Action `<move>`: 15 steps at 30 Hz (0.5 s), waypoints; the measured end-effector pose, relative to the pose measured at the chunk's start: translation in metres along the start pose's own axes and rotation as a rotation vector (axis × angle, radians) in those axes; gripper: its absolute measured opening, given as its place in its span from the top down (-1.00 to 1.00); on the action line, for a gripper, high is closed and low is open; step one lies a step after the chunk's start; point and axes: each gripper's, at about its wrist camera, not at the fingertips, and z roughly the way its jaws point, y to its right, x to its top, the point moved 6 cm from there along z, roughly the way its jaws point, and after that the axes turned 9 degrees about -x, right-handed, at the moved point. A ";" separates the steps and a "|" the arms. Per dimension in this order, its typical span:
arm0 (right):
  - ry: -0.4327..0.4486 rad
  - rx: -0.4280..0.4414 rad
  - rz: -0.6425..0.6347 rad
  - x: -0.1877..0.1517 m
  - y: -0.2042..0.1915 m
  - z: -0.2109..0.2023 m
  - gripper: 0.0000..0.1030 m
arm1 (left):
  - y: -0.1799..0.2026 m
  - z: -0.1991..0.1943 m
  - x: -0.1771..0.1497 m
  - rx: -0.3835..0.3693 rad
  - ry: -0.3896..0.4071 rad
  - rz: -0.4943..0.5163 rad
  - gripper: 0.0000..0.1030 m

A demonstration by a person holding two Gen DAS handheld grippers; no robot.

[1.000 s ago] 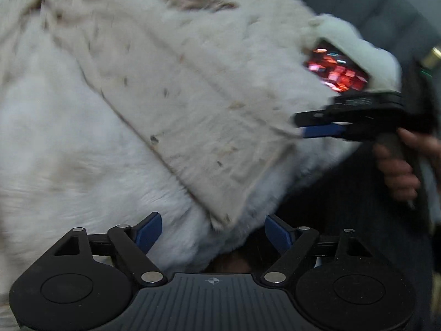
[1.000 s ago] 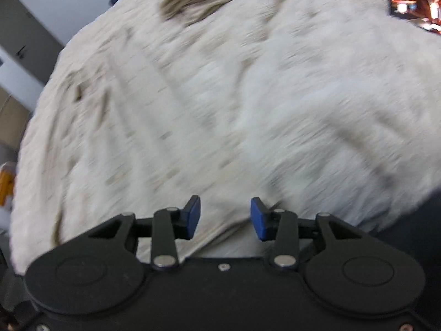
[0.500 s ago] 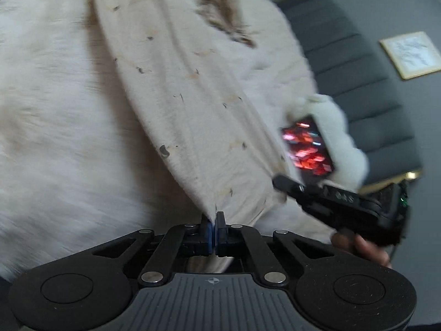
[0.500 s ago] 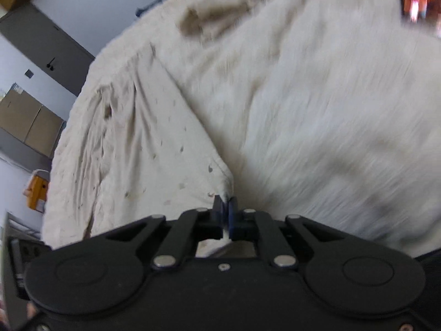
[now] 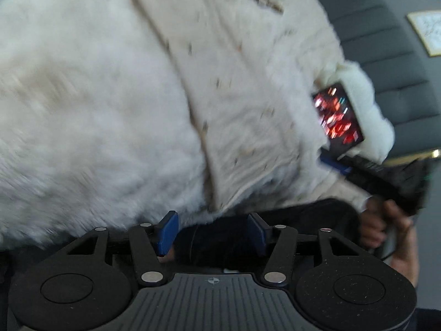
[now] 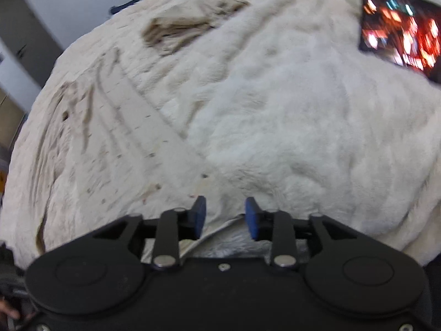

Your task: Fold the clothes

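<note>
Coat (image 5: 104,104): we see a cream fleece garment with a paler speckled lining; it fills most of both wrist views, spread out in front of and below both grippers.
Writing: we can read none; a dark panel (image 5: 337,118) with blurred red and white lights sits at the coat's right edge, too smeared to make out.
Left gripper (image 5: 212,233): its jaws are opening and stand fairly wide apart; the coat's hem lies just beyond the blue pads (image 5: 168,227), and only dark cloth shows between them, so we see nothing held.
Right gripper (image 6: 225,215): its jaws are opening too, narrower than the left; the coat's edge lies between the pads, which do not press on it.
Right hand (image 5: 386,226): in the left view it grips the right gripper's handle at the coat's right edge.
Around: a grey ribbed cushion (image 5: 386,55) rises behind the coat, with a framed picture (image 5: 428,31) on the grey wall; a pale wall (image 6: 71,5) shows beyond the coat in the right view.
</note>
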 end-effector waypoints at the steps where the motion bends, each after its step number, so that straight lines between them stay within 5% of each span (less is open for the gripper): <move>1: -0.012 0.028 0.059 -0.001 0.005 0.004 0.33 | 0.002 -0.006 0.002 0.006 0.011 0.017 -0.08; 5: 0.022 0.137 0.355 -0.007 0.026 0.016 0.17 | 0.011 -0.017 0.011 0.002 0.024 0.050 -0.08; 7: 0.014 0.094 0.411 -0.015 0.032 0.024 0.15 | 0.010 -0.022 0.012 0.002 0.024 0.055 -0.08; 11: 0.023 0.007 0.425 -0.030 0.032 0.034 0.12 | 0.010 -0.014 0.012 0.006 0.019 0.070 -0.08; 15: 0.021 0.012 0.425 -0.041 0.031 0.052 0.10 | 0.009 -0.018 0.009 0.003 0.015 0.073 -0.08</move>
